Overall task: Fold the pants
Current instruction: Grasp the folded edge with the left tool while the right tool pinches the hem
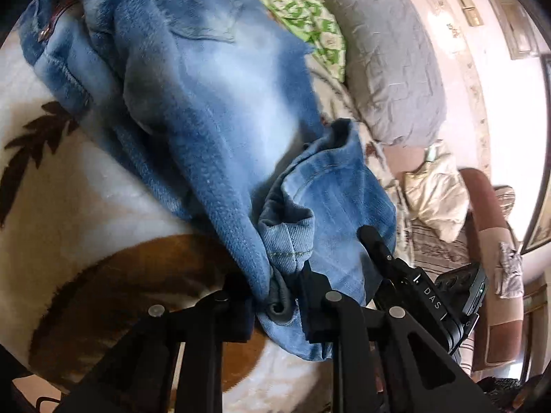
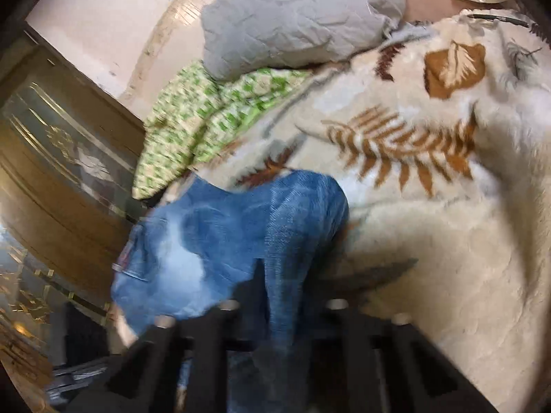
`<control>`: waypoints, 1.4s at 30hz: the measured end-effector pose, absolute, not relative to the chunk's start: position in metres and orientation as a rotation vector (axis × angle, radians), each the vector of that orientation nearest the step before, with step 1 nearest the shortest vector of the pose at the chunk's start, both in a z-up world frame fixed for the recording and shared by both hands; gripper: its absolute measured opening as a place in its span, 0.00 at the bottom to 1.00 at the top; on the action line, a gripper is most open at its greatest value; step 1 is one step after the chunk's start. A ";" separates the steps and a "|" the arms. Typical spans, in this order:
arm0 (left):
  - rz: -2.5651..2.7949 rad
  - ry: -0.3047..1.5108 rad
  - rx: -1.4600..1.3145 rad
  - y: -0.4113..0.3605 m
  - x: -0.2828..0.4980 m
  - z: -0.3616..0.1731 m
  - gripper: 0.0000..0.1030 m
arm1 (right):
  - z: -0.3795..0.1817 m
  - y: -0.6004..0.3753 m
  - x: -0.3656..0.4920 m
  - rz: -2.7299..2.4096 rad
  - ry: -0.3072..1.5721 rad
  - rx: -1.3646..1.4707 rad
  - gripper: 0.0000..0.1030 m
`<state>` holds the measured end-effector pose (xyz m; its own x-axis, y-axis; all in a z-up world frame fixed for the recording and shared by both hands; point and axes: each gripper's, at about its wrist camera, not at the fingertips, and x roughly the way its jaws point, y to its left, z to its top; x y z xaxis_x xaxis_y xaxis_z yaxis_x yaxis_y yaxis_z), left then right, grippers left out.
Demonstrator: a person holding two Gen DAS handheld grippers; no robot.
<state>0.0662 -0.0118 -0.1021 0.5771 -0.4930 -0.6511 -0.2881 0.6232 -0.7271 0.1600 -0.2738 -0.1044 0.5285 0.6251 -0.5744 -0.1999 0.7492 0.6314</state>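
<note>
One pair of jeans (image 1: 213, 110) lies on the bed blanket (image 1: 86, 206), its long axis running forward from both jaws. Left gripper (image 1: 275, 296) pinches a bunched hem; right gripper (image 2: 282, 313) clamps a leg fold. Both sit at the same end, neither nearer. Two pillows beyond.

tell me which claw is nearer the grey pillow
Hard to call, as both claws grip the jeans at their hems. The right claw appears in the left claw's view on the side toward the grey pillow, so probably right.
</note>
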 end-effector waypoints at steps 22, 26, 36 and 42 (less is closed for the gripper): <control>-0.230 1.089 -0.921 -0.083 0.096 -0.106 0.47 | -0.084 -0.303 0.184 0.250 0.959 0.154 0.36; -0.190 0.991 -0.782 -0.084 0.081 -0.075 1.00 | -0.064 -0.309 0.156 0.183 0.863 0.107 0.85; -0.198 0.837 -0.189 -0.071 0.092 -0.017 1.00 | -0.033 -0.322 0.088 0.133 0.800 0.138 0.87; -0.275 0.865 0.154 -0.084 0.118 -0.016 1.00 | -0.047 -0.319 0.058 0.104 0.821 0.156 0.87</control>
<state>0.1177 -0.0837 -0.0163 0.6164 -0.1758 -0.7675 0.2999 0.9537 0.0224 0.0575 -0.3190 -0.0468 0.6774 0.1524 -0.7196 -0.0321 0.9835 0.1781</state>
